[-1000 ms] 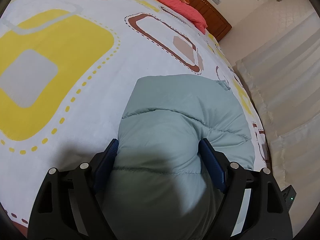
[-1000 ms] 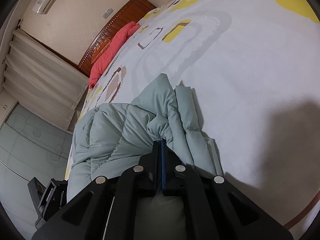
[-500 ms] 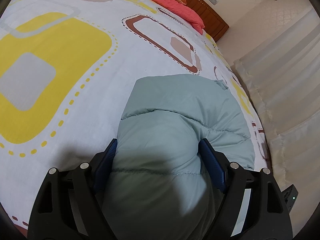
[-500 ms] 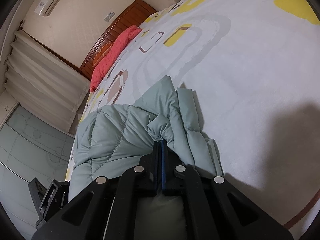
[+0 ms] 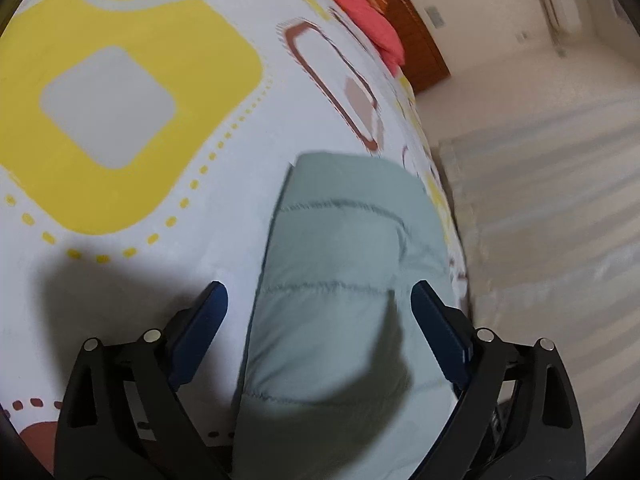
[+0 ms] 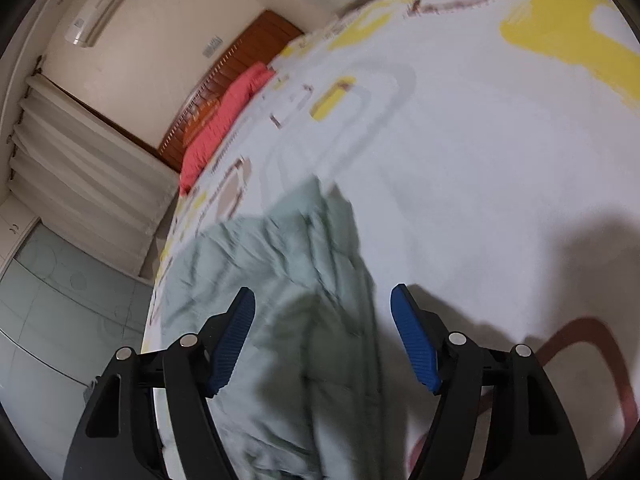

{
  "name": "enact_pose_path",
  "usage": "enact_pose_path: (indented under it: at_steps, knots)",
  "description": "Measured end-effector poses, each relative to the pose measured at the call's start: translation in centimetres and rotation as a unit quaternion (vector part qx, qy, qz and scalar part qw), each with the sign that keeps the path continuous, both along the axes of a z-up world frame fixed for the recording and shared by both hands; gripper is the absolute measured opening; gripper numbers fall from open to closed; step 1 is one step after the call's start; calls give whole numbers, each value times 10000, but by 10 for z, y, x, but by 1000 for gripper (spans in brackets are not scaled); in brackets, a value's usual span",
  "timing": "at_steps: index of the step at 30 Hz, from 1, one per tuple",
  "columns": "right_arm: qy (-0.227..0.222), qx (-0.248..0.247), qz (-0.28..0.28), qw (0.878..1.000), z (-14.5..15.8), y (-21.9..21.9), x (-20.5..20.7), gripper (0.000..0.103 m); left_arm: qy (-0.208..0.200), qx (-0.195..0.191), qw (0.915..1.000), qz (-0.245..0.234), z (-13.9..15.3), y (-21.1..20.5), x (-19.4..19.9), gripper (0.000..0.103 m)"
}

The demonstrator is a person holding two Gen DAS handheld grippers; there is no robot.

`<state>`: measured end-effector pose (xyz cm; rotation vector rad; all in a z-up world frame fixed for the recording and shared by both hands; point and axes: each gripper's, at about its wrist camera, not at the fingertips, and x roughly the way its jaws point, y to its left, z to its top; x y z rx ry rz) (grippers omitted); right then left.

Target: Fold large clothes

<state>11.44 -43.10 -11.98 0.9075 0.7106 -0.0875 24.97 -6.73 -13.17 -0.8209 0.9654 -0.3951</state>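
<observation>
A puffy pale green jacket (image 5: 344, 272) lies folded on the bed (image 5: 224, 184), close to the bed's edge by the white curtain (image 5: 552, 216).

The left gripper (image 5: 319, 300) hangs over the near end of the jacket. Its jaws are wide apart and are opening more. The jacket sits between the blue pads (image 5: 438, 332), but the pads do not press on it. There is a gap on the left side. On the right side the pad looks just beside the cloth, though the picture is blurry there, so it is hard to be sure.

The right gripper (image 6: 323, 304) is over the jacket (image 6: 280, 280) too, at its crumpled side. Its jaws are apart and opening. The cloth lies below and between the pads (image 6: 414, 340), and they do not squeeze it.

A red pillow (image 6: 228, 120) lies far up the bed by the brown headboard (image 6: 240, 64).
</observation>
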Motion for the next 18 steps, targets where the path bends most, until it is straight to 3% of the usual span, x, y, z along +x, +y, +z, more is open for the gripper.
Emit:
enact_pose_path:
  at_steps: [5,7,11,15,18]
  knots:
    - [-138,461,485,9977,-12,12,7,75,-49,239,9985,-488,0,-22,-3,100]
    - [-106,257,639,9976,-11,23,10,73,-131,292,9963,-798,1,-33,-5,100]
    - [-158,526,838,9950,-14,34,14,44,-133,182,9971,-732,1,-34,-9,79]
    - [-313,362,896,9948,-3,45,17,34,-306,224,9968,-702,12,-27,-13,56]
    - [-586,358,940,9932,12,55,23,29,-532,310,9961,-625,28,-19,-12,53]
